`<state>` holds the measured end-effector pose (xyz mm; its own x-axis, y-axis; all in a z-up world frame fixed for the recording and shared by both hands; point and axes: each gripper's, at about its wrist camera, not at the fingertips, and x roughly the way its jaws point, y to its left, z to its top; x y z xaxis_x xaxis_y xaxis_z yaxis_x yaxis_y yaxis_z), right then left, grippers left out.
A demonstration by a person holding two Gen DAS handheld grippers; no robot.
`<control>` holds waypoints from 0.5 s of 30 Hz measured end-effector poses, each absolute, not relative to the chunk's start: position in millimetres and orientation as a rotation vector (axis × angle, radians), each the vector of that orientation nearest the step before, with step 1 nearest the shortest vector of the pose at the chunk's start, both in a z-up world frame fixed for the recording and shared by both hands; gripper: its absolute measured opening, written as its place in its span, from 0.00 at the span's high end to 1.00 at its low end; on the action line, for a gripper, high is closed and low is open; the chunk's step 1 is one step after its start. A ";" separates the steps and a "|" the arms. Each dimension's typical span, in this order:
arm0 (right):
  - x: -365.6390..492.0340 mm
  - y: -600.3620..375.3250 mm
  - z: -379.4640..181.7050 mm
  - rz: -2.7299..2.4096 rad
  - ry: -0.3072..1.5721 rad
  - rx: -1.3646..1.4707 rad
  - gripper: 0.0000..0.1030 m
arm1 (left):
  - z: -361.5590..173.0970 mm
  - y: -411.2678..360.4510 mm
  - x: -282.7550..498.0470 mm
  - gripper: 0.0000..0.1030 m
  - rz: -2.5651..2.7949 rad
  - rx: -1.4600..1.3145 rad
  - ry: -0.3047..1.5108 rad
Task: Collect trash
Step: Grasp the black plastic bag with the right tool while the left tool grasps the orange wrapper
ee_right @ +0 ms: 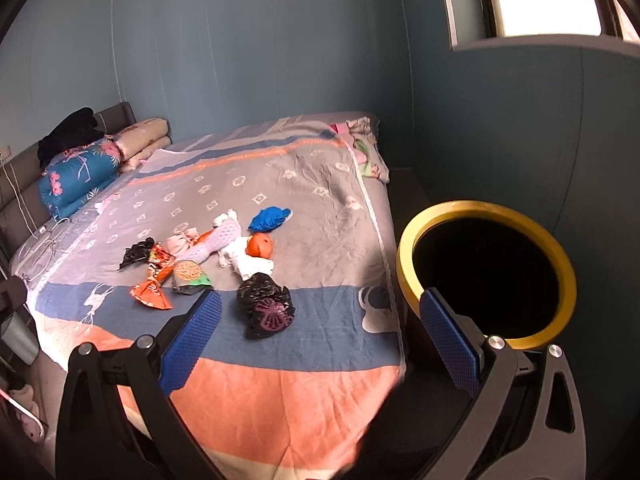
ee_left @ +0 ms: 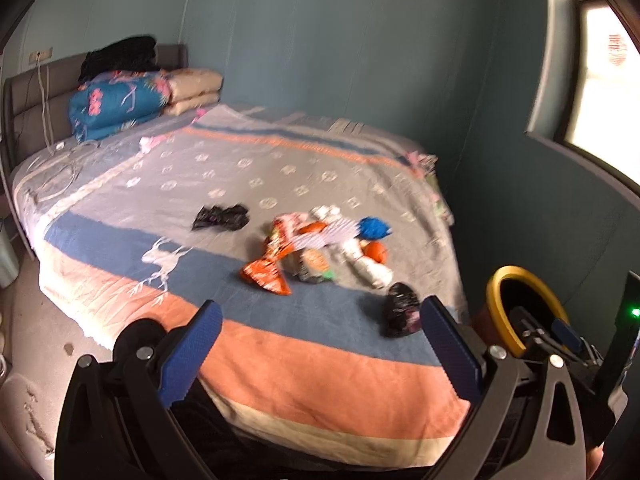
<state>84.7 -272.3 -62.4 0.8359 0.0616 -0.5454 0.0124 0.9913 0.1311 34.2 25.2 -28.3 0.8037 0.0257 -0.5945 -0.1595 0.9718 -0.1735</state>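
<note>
A pile of trash lies on the bed: an orange snack wrapper (ee_left: pixel 266 270) (ee_right: pixel 151 293), a black crumpled bag (ee_left: pixel 400 310) (ee_right: pixel 265 307), a second black bag (ee_left: pixel 220 217) (ee_right: pixel 137 252), a blue wad (ee_left: pixel 374 227) (ee_right: pixel 269 218), an orange ball (ee_left: pixel 377 251) (ee_right: pixel 260 245) and white paper (ee_left: pixel 370 268) (ee_right: pixel 248 262). A yellow-rimmed bin (ee_left: pixel 520 308) (ee_right: pixel 486 270) stands right of the bed. My left gripper (ee_left: pixel 320 354) is open and empty over the bed's near edge. My right gripper (ee_right: pixel 320 344) is open and empty, also visible by the bin in the left wrist view (ee_left: pixel 560 334).
The bed (ee_left: pixel 304 376) (ee_right: pixel 280 396) carries a striped blanket. Folded quilts (ee_left: pixel 120 100) (ee_right: pixel 80 176) are stacked at the headboard. A blue-grey wall (ee_left: pixel 360 40) runs behind, and a window (ee_left: pixel 600 80) is at the right. Bare floor (ee_left: pixel 28 360) is left of the bed.
</note>
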 end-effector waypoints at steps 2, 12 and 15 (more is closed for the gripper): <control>95.1 -273.3 -70.6 0.012 0.593 0.104 0.08 | -35.4 36.3 42.7 0.07 0.115 -0.234 0.654; 177.2 -251.4 -111.6 0.197 0.806 -0.004 0.08 | -104.4 74.6 110.2 0.07 0.174 -0.105 0.870; 195.1 -235.8 -120.5 0.240 0.826 -0.032 0.08 | -118.8 83.0 134.7 0.07 0.197 -0.066 0.899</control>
